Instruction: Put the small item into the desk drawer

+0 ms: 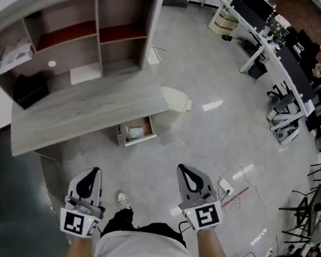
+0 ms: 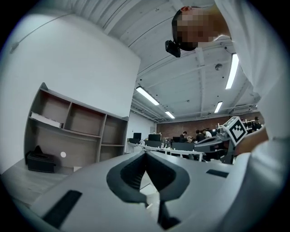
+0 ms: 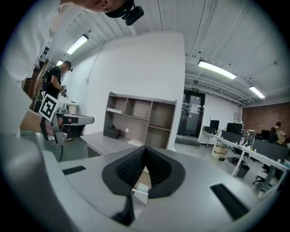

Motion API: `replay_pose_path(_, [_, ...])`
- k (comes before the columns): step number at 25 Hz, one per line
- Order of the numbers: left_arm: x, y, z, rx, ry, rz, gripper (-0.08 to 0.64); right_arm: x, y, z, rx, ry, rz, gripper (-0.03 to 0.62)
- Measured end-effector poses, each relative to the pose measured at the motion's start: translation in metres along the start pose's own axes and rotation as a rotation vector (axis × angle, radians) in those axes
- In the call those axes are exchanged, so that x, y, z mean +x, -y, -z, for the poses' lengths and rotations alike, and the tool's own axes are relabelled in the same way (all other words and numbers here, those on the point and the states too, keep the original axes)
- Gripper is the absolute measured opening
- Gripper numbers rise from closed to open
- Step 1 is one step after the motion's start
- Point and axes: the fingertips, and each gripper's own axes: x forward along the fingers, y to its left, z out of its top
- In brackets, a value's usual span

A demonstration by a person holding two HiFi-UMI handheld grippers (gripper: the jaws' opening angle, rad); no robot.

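Desk drawer open, long axis toward person.

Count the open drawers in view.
1: the open drawer sticks out below the front of the desk, facing the person. Closed drawers may be hidden under the desk.

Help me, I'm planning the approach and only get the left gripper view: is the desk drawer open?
Observer: Yes. In the head view the drawer stands pulled out under the desk, with something pale inside.
Operator: Does the right gripper carry anything?
Observer: No. The right gripper is shut, with nothing between its jaws.
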Motion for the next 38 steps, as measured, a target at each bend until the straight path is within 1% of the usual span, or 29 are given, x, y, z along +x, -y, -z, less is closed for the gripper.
replay_pose_path(4, [0.033, -0.01, 0.001, -0.025, -0.024, 0.036, 0.017, 0.018, 0.02, -0.003, 0.011, -0.025, 0.028, 0.021])
replay_pose_path(8, [0.066, -0.007, 0.002, -0.019, -0.034, 0.064, 0.017, 0.028, 0.046, 0.008, 0.028, -0.057, 0.045, 0.021])
replay_pose_path(10, [0.083, -0.001, 0.002, -0.01, -0.033, 0.066, 0.017, 0.035, 0.062, 0.013, 0.031, -0.058, 0.035, 0.021])
replay_pose_path(12, [0.097, 0.003, 0.003, -0.001, -0.032, 0.049, 0.017, 0.045, 0.076, 0.019, 0.031, -0.05, 0.007, 0.021])
replay_pose_path(14, [0.108, 0.003, 0.0, -0.007, -0.025, 0.016, 0.017, 0.06, 0.087, 0.023, 0.019, -0.038, -0.029, 0.021])
replay_pose_path(19, [0.122, 0.002, -0.02, 0.036, -0.005, -0.05, 0.017, 0.097, 0.11, 0.011, -0.015, 0.005, -0.11, 0.021])
replay_pose_path(21, [0.124, -0.002, -0.024, 0.045, 0.002, -0.085, 0.017, 0.112, 0.11, 0.01, -0.037, 0.016, -0.151, 0.021])
replay_pose_path(23, [0.125, -0.001, -0.02, 0.049, -0.01, -0.108, 0.017, 0.127, 0.106, 0.017, -0.054, 0.008, -0.199, 0.021])
replay_pose_path(25, [0.124, 0.003, -0.007, 0.05, -0.042, -0.119, 0.017, 0.141, 0.099, 0.034, -0.064, -0.022, -0.242, 0.021])
replay_pose_path(27, [0.12, 0.003, 0.01, 0.034, -0.081, -0.137, 0.017, 0.154, 0.092, 0.055, -0.079, -0.063, -0.277, 0.021])
replay_pose_path(31, [0.112, -0.011, 0.039, -0.003, -0.146, -0.18, 0.017, 0.184, 0.077, 0.09, -0.122, -0.125, -0.336, 0.021])
replay_pose_path(35, [0.11, -0.021, 0.058, -0.016, -0.166, -0.199, 0.017, 0.209, 0.063, 0.121, -0.157, -0.167, -0.38, 0.021])
replay_pose_path(38, [0.113, -0.024, 0.066, -0.03, -0.168, -0.208, 0.017, 0.228, 0.049, 0.145, -0.209, -0.208, -0.429, 0.021])
